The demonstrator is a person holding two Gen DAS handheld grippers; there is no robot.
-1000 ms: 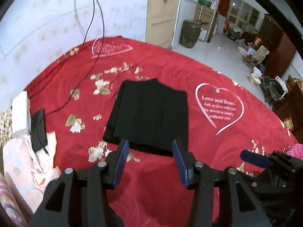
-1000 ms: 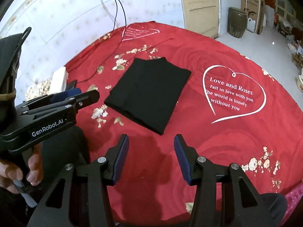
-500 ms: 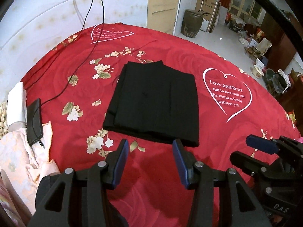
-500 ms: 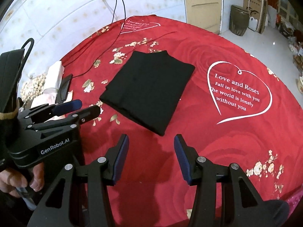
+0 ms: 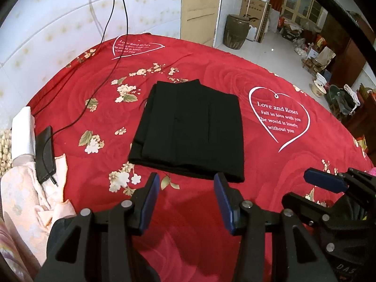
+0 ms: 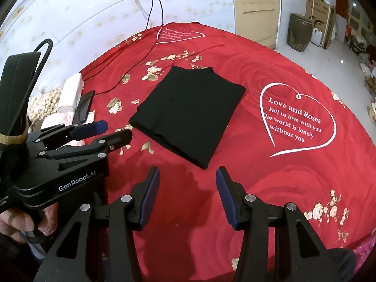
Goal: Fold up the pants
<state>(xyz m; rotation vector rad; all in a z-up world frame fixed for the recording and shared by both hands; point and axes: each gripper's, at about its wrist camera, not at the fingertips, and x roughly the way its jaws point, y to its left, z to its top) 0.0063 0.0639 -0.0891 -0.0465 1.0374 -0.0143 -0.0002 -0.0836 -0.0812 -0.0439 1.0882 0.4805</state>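
Note:
The black pants (image 5: 190, 131) lie folded into a flat rectangle on the red bedspread (image 5: 211, 213). They also show in the right wrist view (image 6: 188, 112). My left gripper (image 5: 185, 183) is open and empty, held just short of the pants' near edge. My right gripper (image 6: 188, 176) is open and empty, held above the bedspread just short of the pants' near corner. The left gripper also shows at the left of the right wrist view (image 6: 112, 131), and the right gripper at the right edge of the left wrist view (image 5: 312, 188).
A black phone (image 5: 45, 152) on a cable lies on pink cloth (image 5: 25, 195) at the bed's left edge, next to a white box (image 5: 22, 131). Black cables (image 5: 115, 54) run from the wall across the bedspread. Beyond the bed stand a brown jar (image 5: 236, 31) and clutter.
Both grippers have drawn back and up from the folded pants, so the pants sit farther off in both views. The pants have not moved.

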